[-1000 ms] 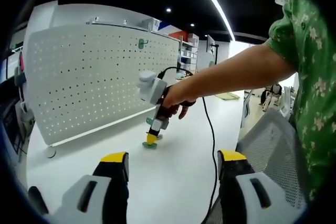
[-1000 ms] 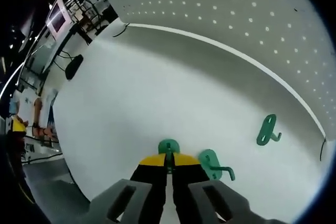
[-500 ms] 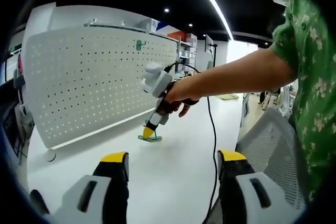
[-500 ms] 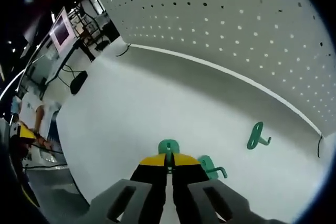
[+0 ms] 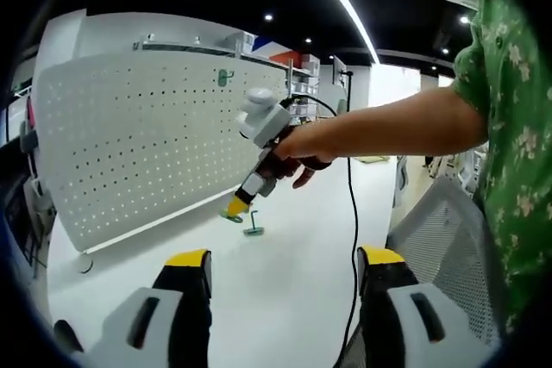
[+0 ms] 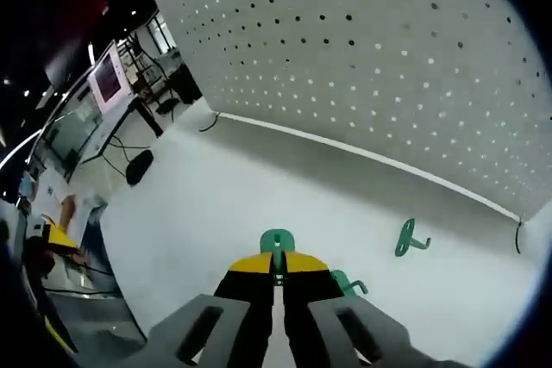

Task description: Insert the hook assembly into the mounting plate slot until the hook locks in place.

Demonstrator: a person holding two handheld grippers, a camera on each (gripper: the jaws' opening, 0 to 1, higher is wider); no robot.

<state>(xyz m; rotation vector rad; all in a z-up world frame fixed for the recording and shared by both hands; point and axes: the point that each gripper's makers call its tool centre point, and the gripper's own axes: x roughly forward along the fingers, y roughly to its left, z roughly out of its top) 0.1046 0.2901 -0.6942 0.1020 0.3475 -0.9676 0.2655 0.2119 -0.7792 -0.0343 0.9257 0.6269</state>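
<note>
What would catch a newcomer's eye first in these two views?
The big white pegboard standing along the white table. In front of it the right gripper is lifted off the table, shut on a green hook, while two more green hooks lie near the board's foot.

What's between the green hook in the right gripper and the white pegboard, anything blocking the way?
Nothing visible. The right gripper is shut on a green hook, and only bare white table lies before the pegboard. Two spare hooks lie off to the side.
</note>
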